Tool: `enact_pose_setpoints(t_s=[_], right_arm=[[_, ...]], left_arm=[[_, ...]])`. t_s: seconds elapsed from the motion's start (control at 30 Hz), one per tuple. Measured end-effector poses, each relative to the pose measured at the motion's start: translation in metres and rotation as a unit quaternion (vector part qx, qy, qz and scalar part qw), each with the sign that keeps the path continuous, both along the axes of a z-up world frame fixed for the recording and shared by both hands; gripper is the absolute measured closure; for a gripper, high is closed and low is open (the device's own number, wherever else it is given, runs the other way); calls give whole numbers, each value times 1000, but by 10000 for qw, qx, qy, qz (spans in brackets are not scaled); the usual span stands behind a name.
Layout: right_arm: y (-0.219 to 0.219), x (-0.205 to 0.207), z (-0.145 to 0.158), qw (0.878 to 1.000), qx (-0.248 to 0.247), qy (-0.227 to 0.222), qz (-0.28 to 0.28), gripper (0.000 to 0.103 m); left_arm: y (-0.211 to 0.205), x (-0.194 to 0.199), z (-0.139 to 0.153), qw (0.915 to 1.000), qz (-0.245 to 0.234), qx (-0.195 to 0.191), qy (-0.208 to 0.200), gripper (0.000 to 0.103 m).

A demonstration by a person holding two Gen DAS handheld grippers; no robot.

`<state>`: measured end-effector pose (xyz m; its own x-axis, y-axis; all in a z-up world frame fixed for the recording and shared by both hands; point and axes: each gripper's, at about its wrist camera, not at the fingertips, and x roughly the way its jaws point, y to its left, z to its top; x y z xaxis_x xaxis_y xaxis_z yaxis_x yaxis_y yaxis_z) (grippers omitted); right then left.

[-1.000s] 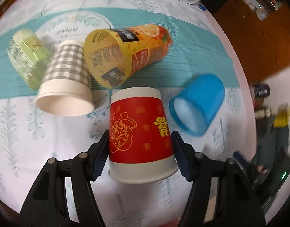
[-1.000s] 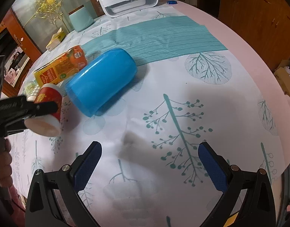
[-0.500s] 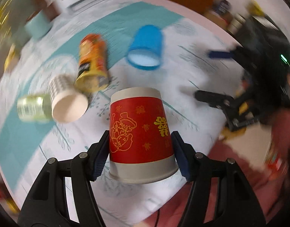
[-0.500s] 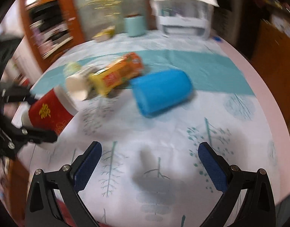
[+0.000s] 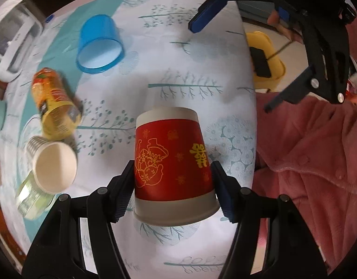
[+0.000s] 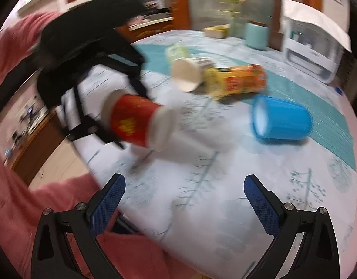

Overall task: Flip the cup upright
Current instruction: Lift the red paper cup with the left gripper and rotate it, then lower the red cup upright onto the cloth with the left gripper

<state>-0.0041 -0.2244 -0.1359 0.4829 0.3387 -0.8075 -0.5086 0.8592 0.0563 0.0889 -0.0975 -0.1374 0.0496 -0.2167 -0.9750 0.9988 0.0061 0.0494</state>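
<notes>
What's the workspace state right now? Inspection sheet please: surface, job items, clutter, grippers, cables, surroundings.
Surface: round table under a white tree-print cloth with a teal band.
Job's things: red paper cup clamped in the left gripper, off the table in the right wrist view, not upright.
Clutter: blue plastic cup, orange-yellow cup, white checked paper cup and pale green cup, all on their sides; teal container and white appliance at the far edge.
Grippers: left shut on the red cup; right gripper open, holding nothing.
Cables: nothing seen.
Surroundings: person in a pink garment; yellow object off the table; wooden furniture, blurred.
</notes>
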Motion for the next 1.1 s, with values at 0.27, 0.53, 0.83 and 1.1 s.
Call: enact_pose_setpoints(t_s=[0.27, 0.53, 0.83, 1.1], right_arm=[[35, 4, -15, 9974, -538, 81, 476, 0], [57, 11, -12, 9945, -779, -199, 669, 0], [91, 5, -12, 9784, -1566, -229, 1331, 32], [122, 8, -7, 9614, -1827, -402, 2020, 31]], left_arm=[[0, 4, -11, 9992, -132, 9, 376, 41], [-3, 4, 0, 9994, -42, -200, 288, 27], [34, 29, 49, 9793, 1752, -1013, 11, 27], [107, 32, 74, 9095, 3642, -1975, 358, 27]])
